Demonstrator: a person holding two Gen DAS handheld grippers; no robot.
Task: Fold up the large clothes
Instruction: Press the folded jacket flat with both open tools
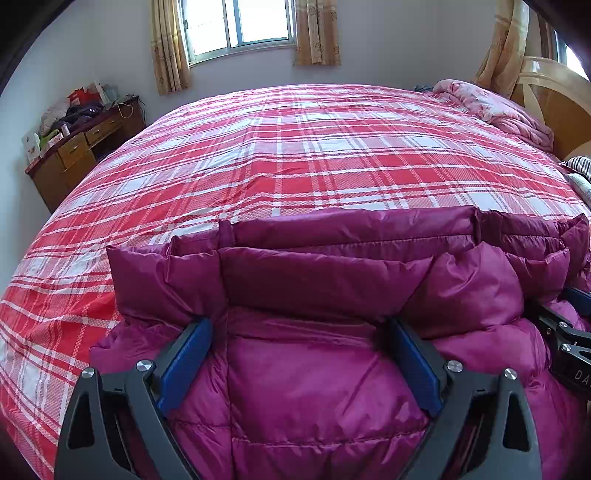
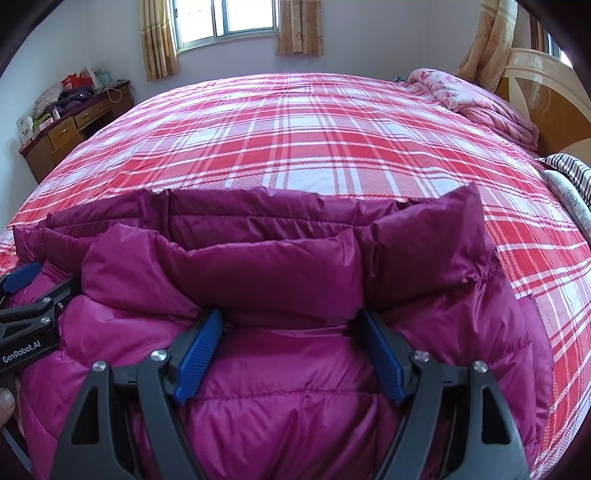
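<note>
A magenta puffy down jacket (image 1: 314,369) lies on the near part of a bed with a red and white plaid cover (image 1: 295,155); it also shows in the right wrist view (image 2: 280,387). Its far edge is folded into thick quilted layers. My left gripper (image 1: 301,325) is open, its blue pads (image 1: 184,365) resting on the jacket either side of a padded fold. My right gripper (image 2: 290,317) is open the same way, further right on the jacket. Each gripper shows at the other view's edge: right gripper (image 1: 569,332), left gripper (image 2: 33,306).
A pink crumpled quilt (image 1: 495,107) lies at the far right by the wooden headboard (image 1: 554,103). Striped pillows (image 2: 572,173) sit at the right edge. A cluttered wooden desk (image 1: 81,144) stands left of the bed. A window (image 1: 240,26) is behind.
</note>
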